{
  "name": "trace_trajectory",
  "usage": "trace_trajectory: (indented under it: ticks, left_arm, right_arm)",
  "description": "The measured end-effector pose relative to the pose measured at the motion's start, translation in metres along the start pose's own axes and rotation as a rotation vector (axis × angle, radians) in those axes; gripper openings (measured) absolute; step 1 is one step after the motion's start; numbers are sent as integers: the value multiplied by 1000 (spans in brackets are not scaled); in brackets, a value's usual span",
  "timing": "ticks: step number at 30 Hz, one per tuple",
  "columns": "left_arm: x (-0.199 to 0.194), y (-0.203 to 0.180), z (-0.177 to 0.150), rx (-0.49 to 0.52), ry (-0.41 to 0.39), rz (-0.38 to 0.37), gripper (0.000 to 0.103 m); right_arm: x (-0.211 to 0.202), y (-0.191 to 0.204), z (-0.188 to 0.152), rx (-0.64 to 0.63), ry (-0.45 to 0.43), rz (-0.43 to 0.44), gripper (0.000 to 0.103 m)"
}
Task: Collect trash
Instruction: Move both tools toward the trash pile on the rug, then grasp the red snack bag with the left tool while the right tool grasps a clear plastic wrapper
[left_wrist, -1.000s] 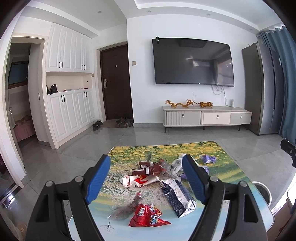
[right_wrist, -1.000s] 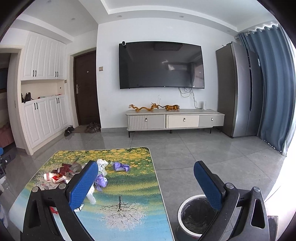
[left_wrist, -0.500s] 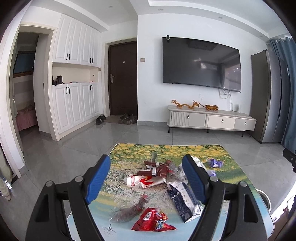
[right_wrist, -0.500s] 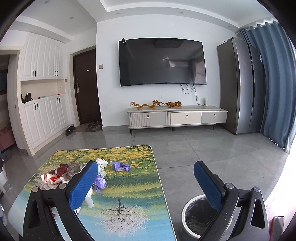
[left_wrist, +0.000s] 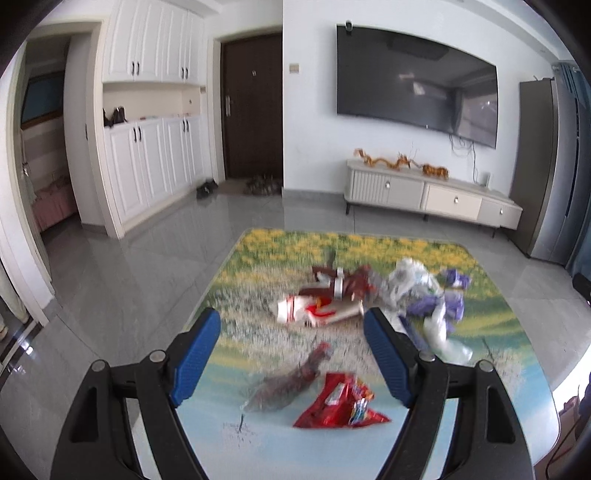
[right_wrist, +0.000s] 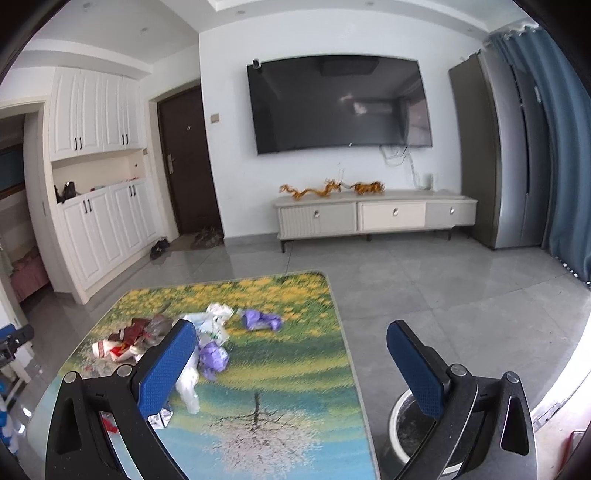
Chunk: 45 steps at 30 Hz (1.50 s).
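A loose heap of trash lies on the landscape-printed tabletop (left_wrist: 258, 424): a crumpled red foil snack wrapper (left_wrist: 341, 402) nearest, a clear brownish plastic wrapper (left_wrist: 288, 380) touching its left side, a red-and-white paper carton (left_wrist: 317, 310) farther back, then white and purple crumpled plastic bags (left_wrist: 428, 295) to the right. The left tool (left_wrist: 293, 350) hangs spread wide above the wrappers, holding nothing. The right tool (right_wrist: 291, 363) is also wide and empty, over the tabletop's right edge, with a round white-rimmed waste bin (right_wrist: 399, 439) on the floor beneath.

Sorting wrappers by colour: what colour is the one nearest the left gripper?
Red wrapper, clearest in the left wrist view.
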<state>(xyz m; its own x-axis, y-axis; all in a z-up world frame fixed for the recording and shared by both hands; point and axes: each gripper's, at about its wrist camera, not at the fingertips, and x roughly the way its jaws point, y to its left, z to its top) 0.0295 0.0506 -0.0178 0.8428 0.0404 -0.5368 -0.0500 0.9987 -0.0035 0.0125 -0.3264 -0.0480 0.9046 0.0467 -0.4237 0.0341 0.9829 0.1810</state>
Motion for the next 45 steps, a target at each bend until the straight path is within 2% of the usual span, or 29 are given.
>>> trace_trajectory:
  ticks: [8,15,17,20,22,23,27,32,34,35,37,40,45]
  left_arm:
    - [27,-12,-28,51,105,-74,79]
    - [63,-19,-46,42,246,-148,79]
    - [70,-18,-50,35,268,-159,78]
    - [76,-16,-53,25,288,-177,78]
    - [78,-17,-55,27,295,-191,78]
    - [81,-19,-56,30,299,-197,77]
    - [87,-20,-61,28,331,-228,60]
    - [91,-22,-64,27,351,-258,42]
    - [89,-23,-64,27,356,-276,25]
    - [88,-24,-64,27,357,-280,24]
    - [83,-25,-63,33,350,-283,18]
    - [73,-28,-61,46,323,-285,16]
    - [54,-31,-52,63,274,-291,15]
  right_arm:
    - [22,14,-4,-33,54,34,103]
    - [54,36,-16,-87,173,110,102]
    - [64,41,-20,-105,207,143,97]
    - [85,52,-27,-125,275,198,83]
    - [101,58,-33,-130,325,241,69]
    - [108,62,-36,-136,343,255,67]
    - [131,75,-50,-173,409,290,54]
    - [146,83,-65,-193,468,327,45]
    - [150,84,-68,-195,487,351,34]
    - [152,84,-70,-196,499,362,30]
    - [154,84,-73,-196,519,380,13]
    - [147,86,-74,-210,513,398,9]
    - [120,87,-64,-218,459,431,7]
